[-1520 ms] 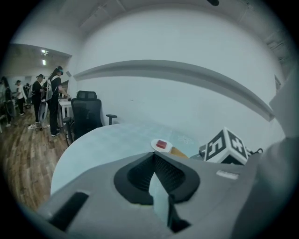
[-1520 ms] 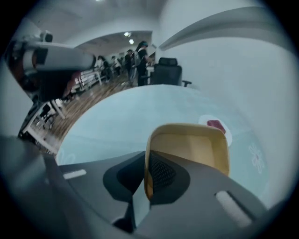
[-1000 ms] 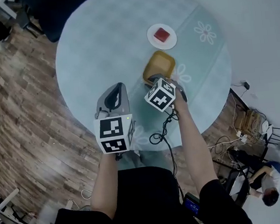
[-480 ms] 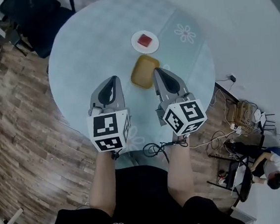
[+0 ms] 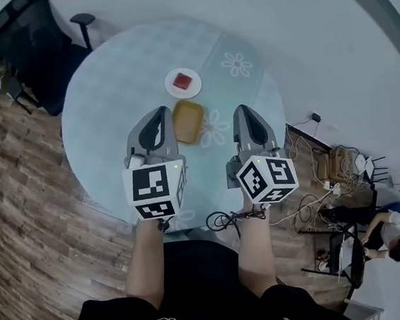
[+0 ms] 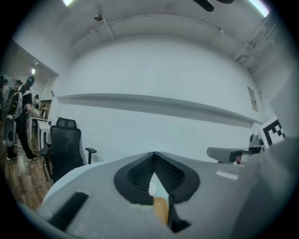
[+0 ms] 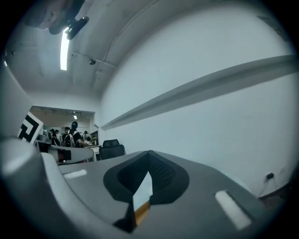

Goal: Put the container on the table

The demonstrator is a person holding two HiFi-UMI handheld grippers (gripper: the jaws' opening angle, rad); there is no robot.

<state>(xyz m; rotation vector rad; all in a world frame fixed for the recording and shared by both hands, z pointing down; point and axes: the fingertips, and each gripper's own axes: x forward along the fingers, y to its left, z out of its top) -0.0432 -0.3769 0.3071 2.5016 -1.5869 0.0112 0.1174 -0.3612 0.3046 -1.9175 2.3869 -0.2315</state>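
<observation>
The yellow container [image 5: 187,121] lies on the round pale table [image 5: 108,94], just in front of a white plate [image 5: 182,82] that bears a red piece. No gripper touches the container. My left gripper [image 5: 159,112] hovers high over the table to the container's left, with its jaws together and nothing between them. The right gripper [image 5: 243,108] hovers to the container's right, also shut and empty. Both point level at the white wall in the left gripper view [image 6: 154,154] and the right gripper view [image 7: 149,152]. A sliver of yellow shows below each pair of jaws.
A black office chair [image 5: 35,49] stands at the table's far left and shows again as the chair [image 6: 65,144]. Cables [image 5: 318,200] and a seated person [image 5: 393,242] are on the floor at the right. People stand in the far room [image 6: 18,116].
The right gripper has let go of the container, shut, rolled level and risen. The left gripper has risen too. The table and container look smaller and farther below.
</observation>
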